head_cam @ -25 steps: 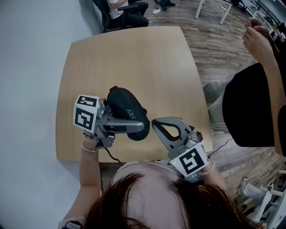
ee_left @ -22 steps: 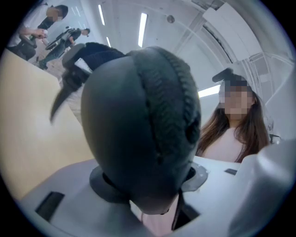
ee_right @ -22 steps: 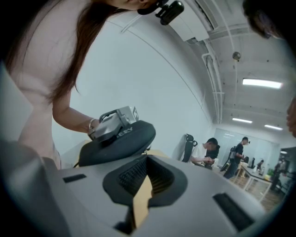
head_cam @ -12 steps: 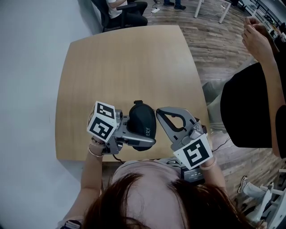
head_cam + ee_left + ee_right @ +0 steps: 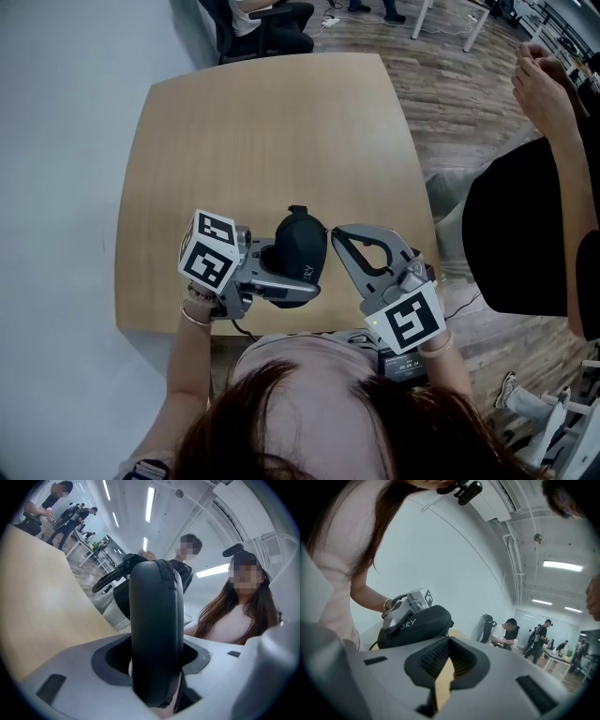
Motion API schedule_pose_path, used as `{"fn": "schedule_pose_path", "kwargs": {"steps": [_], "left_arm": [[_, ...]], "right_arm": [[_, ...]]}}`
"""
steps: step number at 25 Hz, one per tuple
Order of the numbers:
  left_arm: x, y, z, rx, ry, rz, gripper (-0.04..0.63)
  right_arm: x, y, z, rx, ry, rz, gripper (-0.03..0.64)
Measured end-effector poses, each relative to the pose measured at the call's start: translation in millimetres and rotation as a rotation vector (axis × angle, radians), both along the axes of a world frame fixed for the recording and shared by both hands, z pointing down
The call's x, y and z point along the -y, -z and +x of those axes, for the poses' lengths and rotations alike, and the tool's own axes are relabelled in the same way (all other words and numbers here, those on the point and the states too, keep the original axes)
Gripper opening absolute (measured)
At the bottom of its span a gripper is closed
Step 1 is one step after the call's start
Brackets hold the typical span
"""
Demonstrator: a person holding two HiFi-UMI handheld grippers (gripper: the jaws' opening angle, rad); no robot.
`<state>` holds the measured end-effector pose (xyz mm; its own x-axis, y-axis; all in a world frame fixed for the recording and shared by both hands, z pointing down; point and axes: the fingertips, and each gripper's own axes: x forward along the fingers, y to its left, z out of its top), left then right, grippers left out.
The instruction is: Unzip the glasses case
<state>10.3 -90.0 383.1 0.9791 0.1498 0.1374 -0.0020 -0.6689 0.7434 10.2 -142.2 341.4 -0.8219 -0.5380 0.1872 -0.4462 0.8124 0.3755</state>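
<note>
- The black oval zipped glasses case (image 5: 302, 246) stands edge-up, clamped between the 2 jaws of the left gripper (image 5: 281, 278), over the near edge of the light wooden table (image 5: 262, 131).
- The right gripper (image 5: 343, 234) is just beside the case, with its jaws together and nothing between them.

The glasses case (image 5: 300, 246) is held upright between the jaws of the left gripper (image 5: 302, 274), over the near edge of the table (image 5: 262, 131). Just to its right, the right gripper (image 5: 339, 234) is placed.
</note>
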Motion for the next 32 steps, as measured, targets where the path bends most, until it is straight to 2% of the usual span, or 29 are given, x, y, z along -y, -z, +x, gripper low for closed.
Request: {"fn": "schedule_pose_path", "kwargs": {"steps": [13, 19, 27, 32], "left_arm": [[-9, -11, 0, 0.017, -0.046, -0.051, 0.245], [-17, -18, 0, 0.027, -0.113, -0.104, 0.242], [-27, -21, -1, 0.002, -0.176, -0.189, 0.242], [-32, -25, 0, 0.017, -0.231, -0.228, 0.238]], "right_arm": [[1, -5, -1, -0.026, 0.003, 0.001, 0.015], [0, -10, -2, -0.056, 0.016, 0.007, 0.015], [-1, -15, -6, -0.083, 0.036, 0.012, 0.015], [-1, -20, -6, -0.111, 0.058, 0.011, 0.015]]}}
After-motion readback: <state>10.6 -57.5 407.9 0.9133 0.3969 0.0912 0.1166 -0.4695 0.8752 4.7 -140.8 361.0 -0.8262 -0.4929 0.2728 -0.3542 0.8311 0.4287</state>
